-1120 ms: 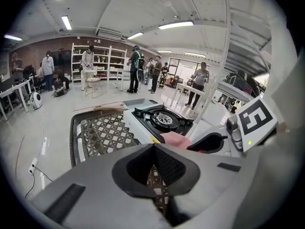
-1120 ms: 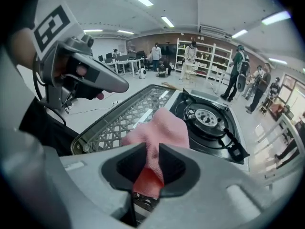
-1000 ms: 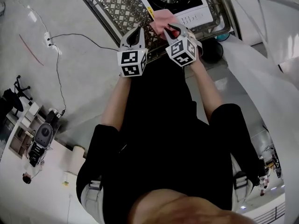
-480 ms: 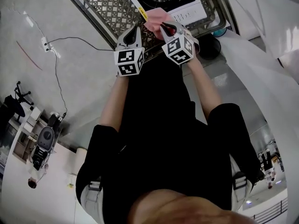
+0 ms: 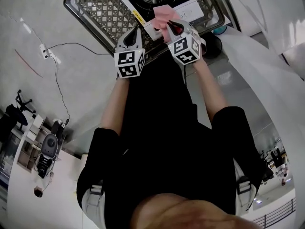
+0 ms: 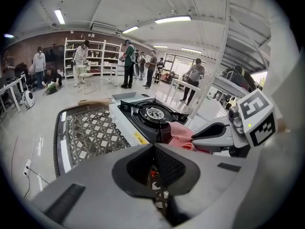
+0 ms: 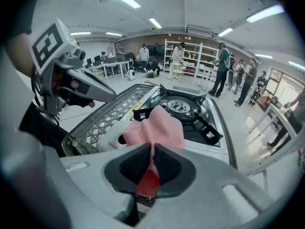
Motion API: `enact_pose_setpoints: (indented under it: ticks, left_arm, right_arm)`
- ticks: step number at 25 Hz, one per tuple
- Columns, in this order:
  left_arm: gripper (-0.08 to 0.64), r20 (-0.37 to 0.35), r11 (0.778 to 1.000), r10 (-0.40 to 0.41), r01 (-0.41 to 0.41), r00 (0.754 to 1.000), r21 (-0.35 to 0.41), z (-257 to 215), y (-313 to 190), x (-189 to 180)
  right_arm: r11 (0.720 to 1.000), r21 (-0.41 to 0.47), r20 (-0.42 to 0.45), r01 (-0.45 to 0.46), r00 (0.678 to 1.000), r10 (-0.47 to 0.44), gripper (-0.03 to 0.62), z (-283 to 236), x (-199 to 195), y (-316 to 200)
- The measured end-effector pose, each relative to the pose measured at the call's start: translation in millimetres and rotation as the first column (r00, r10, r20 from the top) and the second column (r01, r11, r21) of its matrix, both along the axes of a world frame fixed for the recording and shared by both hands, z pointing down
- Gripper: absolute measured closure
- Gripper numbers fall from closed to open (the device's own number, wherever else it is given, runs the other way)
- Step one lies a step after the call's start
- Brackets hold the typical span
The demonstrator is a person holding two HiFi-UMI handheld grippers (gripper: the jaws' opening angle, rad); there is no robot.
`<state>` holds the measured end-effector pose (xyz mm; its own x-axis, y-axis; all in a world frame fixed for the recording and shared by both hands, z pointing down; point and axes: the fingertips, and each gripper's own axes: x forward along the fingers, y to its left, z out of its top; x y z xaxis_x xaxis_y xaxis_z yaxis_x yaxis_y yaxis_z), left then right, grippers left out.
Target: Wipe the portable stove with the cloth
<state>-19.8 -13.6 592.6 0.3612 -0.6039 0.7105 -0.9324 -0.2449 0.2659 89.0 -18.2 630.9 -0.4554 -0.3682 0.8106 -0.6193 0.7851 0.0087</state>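
Where the floor shows to the left of the wire-mesh tray [image 5: 102,8], a white cable [image 5: 71,44] runs across it to a small socket block [image 5: 46,51]. Further behind, in the two gripper views, some people [image 6: 127,63] stand near white shelves [image 6: 102,56].

The left gripper [image 6: 153,149] has its jaws pressed together with nothing between them. It hangs over the bare mesh near the tray's near edge, just beside the stove's left front corner and beside the right gripper [image 7: 152,149].

The right gripper pinches the pink cloth [image 7: 157,125] by its lower end, and the loose part of the cloth stands out from the jaws toward the stove. The cloth is over the front edge of the portable stove [image 7: 183,109], in front of the round burner [image 7: 180,104] and just to the right of the control knob [image 7: 123,139]. I cannot tell if the cloth touches the stove's surface.

The tray carries the stove on its right part, with the stove's front turned to the person.
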Motion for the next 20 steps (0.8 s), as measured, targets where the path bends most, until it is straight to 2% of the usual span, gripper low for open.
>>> enact_pose_setpoints:
  ticks: [11,20]
  left_arm:
    - [0.560,-0.003,1.000,0.022,-0.022,1.000,0.001,3.0,-7.8,11.1]
    - [0.560,-0.006,0.999,0.032,-0.032,0.999,0.004,1.5,-10.6,15.2]
  right_arm:
    - [0.994,0.031,-0.033,-0.105,0.994,0.106,0.563,-0.1,48.9,-27.0]
    - [0.972,0.060,-0.057,-0.227,0.971,0.231,0.565,-2.5,96.9,-47.0]
